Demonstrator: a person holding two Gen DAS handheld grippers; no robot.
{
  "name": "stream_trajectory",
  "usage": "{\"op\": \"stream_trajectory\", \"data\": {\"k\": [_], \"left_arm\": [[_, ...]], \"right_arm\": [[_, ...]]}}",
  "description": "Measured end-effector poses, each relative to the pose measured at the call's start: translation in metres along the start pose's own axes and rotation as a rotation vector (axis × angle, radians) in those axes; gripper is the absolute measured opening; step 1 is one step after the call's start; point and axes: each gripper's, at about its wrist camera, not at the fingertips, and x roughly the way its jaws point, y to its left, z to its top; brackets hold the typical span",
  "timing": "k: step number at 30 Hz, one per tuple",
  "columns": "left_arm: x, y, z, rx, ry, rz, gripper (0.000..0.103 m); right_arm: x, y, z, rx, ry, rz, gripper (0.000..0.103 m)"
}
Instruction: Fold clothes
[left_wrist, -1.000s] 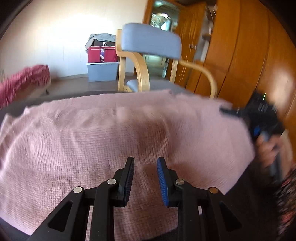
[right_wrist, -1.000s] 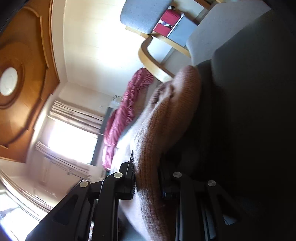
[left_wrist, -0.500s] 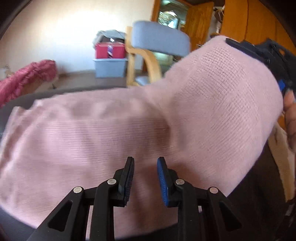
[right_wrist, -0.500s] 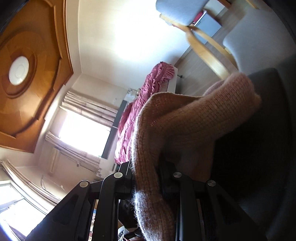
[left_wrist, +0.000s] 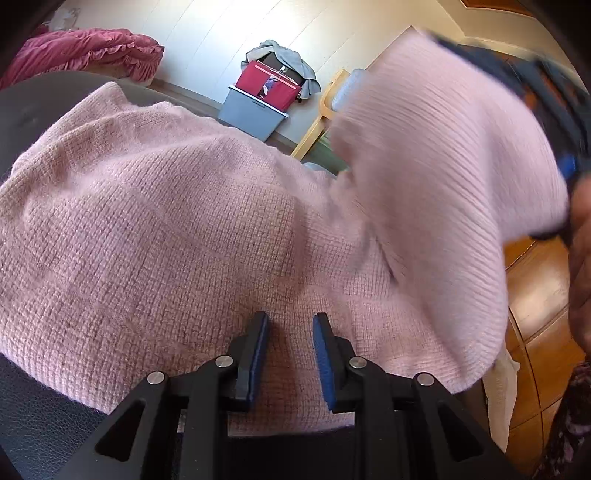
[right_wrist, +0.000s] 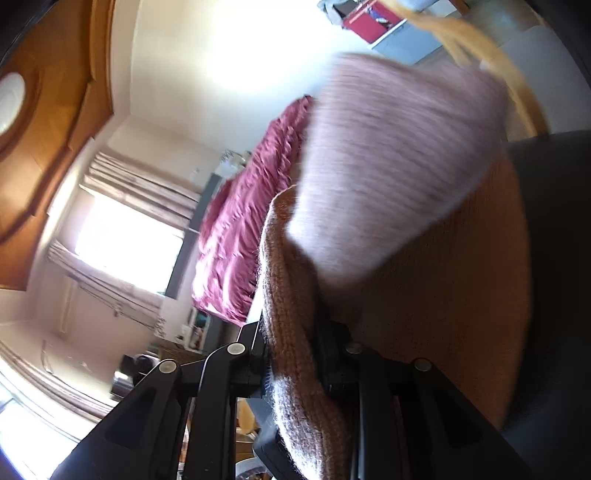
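The sweater (left_wrist: 155, 229), a pink, fuzzy knit, lies spread over a dark, leathery surface (left_wrist: 33, 417), while its right part is lifted and curls over toward the middle. The right gripper (right_wrist: 291, 354) pinches a thick bunched edge of it, the jaws pressed into the wool. The left gripper (left_wrist: 288, 347) hovers low over the near hem, its blue-padded fingers spread with nothing between them. I judge the knit soft, limp and fairly light: it will sag and stretch wherever it hangs free, so the ribbed hem or a seam gives the firmest hold, and the fuzzy pile should not slip from the pads. Beyond stand a wooden chair (left_wrist: 325, 107) and a red box (left_wrist: 267, 85) on a grey bin.
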Motion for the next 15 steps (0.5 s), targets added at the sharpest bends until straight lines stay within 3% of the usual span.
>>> {"op": "stream_trajectory", "data": {"k": [3, 8, 12, 15], "left_arm": [[-0.005, 0.016, 0.002, -0.07, -0.016, -0.076, 0.024], [-0.027, 0.05, -0.006, -0.255, -0.117, -0.154, 0.021], [-0.031, 0.061, -0.006, -0.298, -0.137, -0.19, 0.02], [-0.033, 0.065, -0.004, -0.309, -0.143, -0.21, 0.02]], "right_arm": [[0.049, 0.017, -0.007, 0.0, 0.042, -0.065, 0.021], [0.115, 0.027, -0.016, -0.035, 0.115, -0.206, 0.02], [0.15, 0.016, -0.017, -0.059, 0.16, -0.32, 0.02], [0.169, 0.009, -0.026, -0.09, 0.236, -0.413, 0.027]]}}
